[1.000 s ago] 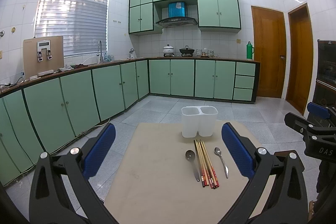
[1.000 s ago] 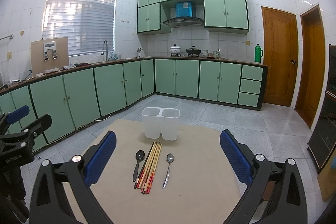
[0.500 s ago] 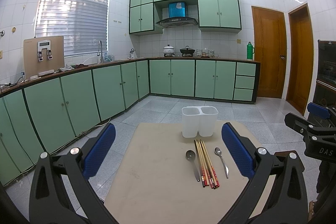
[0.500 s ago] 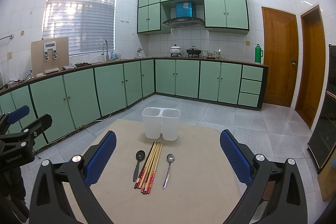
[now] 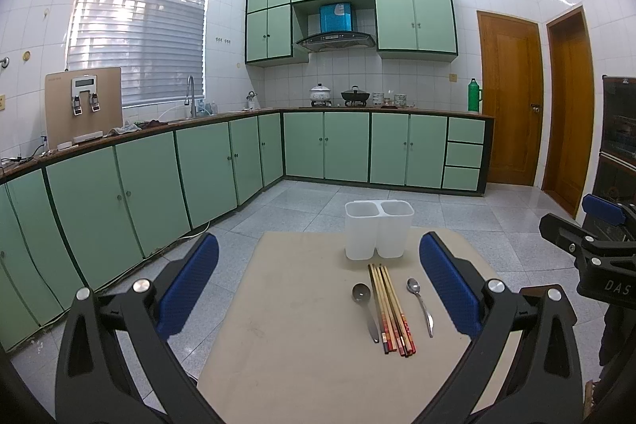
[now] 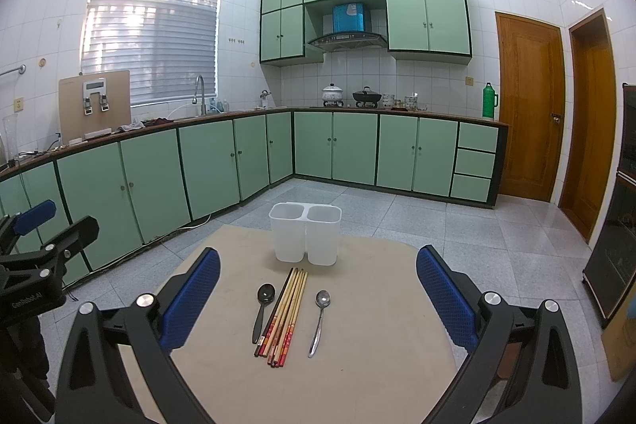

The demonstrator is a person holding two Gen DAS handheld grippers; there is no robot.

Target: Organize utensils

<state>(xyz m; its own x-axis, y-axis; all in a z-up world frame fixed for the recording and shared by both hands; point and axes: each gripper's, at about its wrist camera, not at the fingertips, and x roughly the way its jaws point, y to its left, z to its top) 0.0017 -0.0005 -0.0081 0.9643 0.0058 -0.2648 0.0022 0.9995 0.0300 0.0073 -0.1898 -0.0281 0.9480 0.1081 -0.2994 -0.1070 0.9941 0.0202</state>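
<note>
Centrally placed on a beige table (image 6: 377, 376): a white two-compartment holder (image 6: 305, 237), both compartments apparently empty, standing upright at the far end. Just in front of it, laid lengthwise and pointing toward it, a bundle of chopsticks (image 6: 284, 316), wooden with red patterned ends nearest the cameras, flanked by a dark spoon (image 6: 262, 308) on the left and a silver spoon (image 6: 320, 320) on the right, each close beside but not touching the bundle. Nearer the viewer, held above the table edge, left gripper (image 5: 318, 285) and right gripper (image 6: 318, 297), both spread wide with blue pads, grasping nothing. Likely light, stiff and slim, all of it; probably slick on the metal spoon, prone to rolling or fanning apart among the chopsticks. Best taken mid-handle for the spoons, where thin and balanced, and around mid-length for the chopsticks, pinched across the bundle to keep them together. Low profile against the tabletop, so fingertips needing to come right down to the surface.
</note>
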